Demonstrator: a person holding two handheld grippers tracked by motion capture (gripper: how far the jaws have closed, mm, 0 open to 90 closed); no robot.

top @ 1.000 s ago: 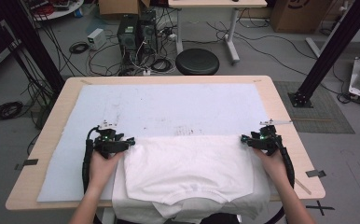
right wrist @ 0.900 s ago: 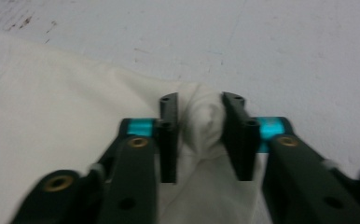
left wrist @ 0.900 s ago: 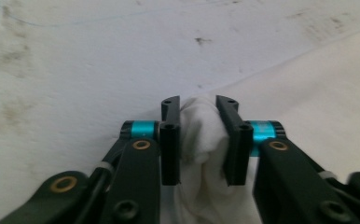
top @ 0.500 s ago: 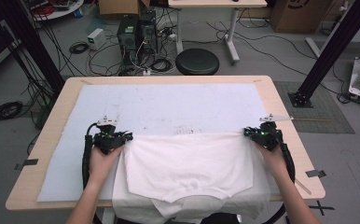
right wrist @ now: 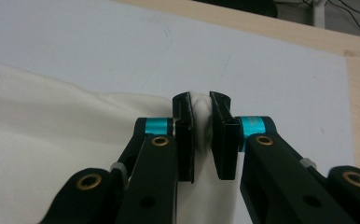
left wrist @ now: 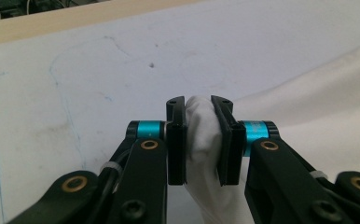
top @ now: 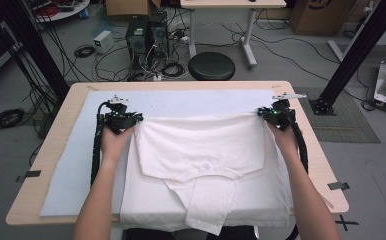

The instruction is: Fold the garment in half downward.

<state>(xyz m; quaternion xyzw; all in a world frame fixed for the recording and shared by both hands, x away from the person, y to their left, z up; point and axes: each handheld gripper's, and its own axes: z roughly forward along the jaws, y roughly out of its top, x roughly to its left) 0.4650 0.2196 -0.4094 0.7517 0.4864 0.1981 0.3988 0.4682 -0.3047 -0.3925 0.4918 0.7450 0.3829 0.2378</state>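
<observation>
In a cable-strewn workshop, a wooden table (top: 56, 165) carries a pale blue mat (top: 191, 100), and on it lies a white T-shirt (top: 201, 150), spread from the mat's centre down to the table's 6 o'clock edge, where its lower cloth hangs over. A person's forearms enter from 6 o'clock. The left gripper (top: 131, 120), at about 9 o'clock of the shirt's raised fold, has its jaws clamped on a bunched wad of white cloth, as the left gripper view shows with fabric squeezed between the black pads (left wrist: 176, 144). The right gripper (top: 267, 114), at about 3 o'clock, likewise pinches a corner of cloth between its pads (right wrist: 184, 144). Between the two grips the upper layer of the shirt is stretched into a nearly straight edge running across the mat, while a doubled panel with a curved hem and a dangling flap sits below it toward 6 o'clock. The work in hand appears to be a fold, with both corners being carried as one. To do it well, the two hands should probably keep level with each other and hold steady tension, so the edge stays straight and no slack sags in the middle. The grips look shallow, near the cloth's corners, so a sudden tug could slip the fabric free. Laying the edge down squarely on the layer beneath would give an even fold.
</observation>
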